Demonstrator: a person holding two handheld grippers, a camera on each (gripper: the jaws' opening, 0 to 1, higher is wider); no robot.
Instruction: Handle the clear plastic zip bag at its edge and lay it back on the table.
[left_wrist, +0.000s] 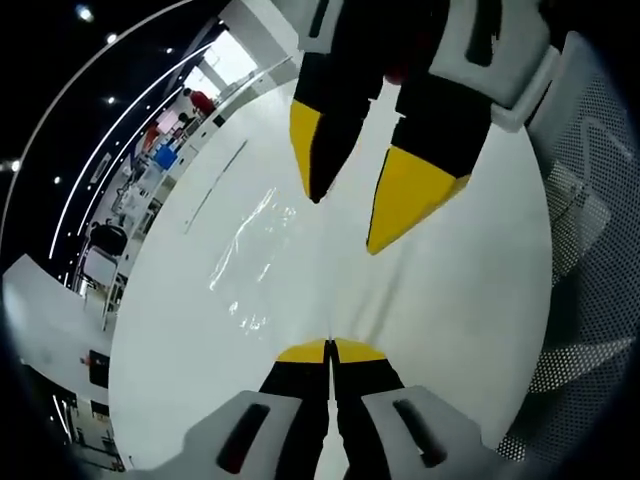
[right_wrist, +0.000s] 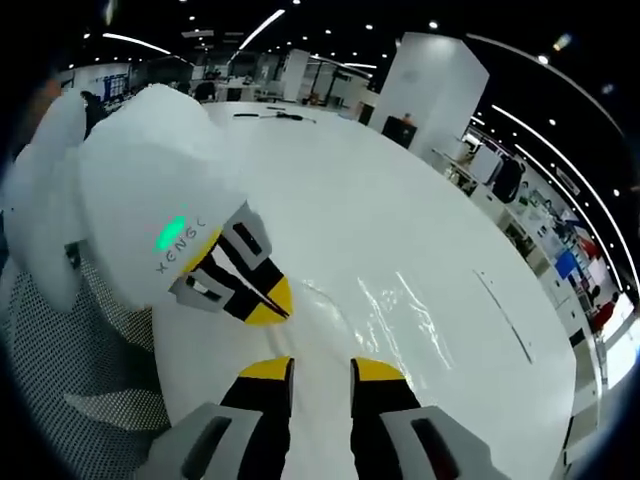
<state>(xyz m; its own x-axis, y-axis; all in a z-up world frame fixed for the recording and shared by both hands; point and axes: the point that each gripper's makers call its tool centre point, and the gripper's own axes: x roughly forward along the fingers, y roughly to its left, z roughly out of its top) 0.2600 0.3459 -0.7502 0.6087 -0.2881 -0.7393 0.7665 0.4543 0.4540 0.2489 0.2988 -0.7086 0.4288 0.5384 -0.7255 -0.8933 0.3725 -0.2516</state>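
The clear plastic zip bag (left_wrist: 252, 248) lies flat on the white table (left_wrist: 450, 300), showing mostly as glints and creases; it is also seen in the right gripper view (right_wrist: 405, 305). My left gripper (left_wrist: 330, 350) is shut, its yellow tips together at the bag's near edge, with creases fanning out from them. From the side, the left gripper (right_wrist: 272, 303) sits low on the table at that edge. My right gripper (right_wrist: 320, 372) is open, nothing between its jaws, hovering above the bag. It enters the left gripper view from the top (left_wrist: 343, 225).
A thin dark line (left_wrist: 215, 185) runs on the table beyond the bag. A mesh chair (left_wrist: 590, 250) stands by the table's edge. A person's white sleeve (right_wrist: 130, 180) holds the left gripper. Small dark items (right_wrist: 270, 115) lie at the far end.
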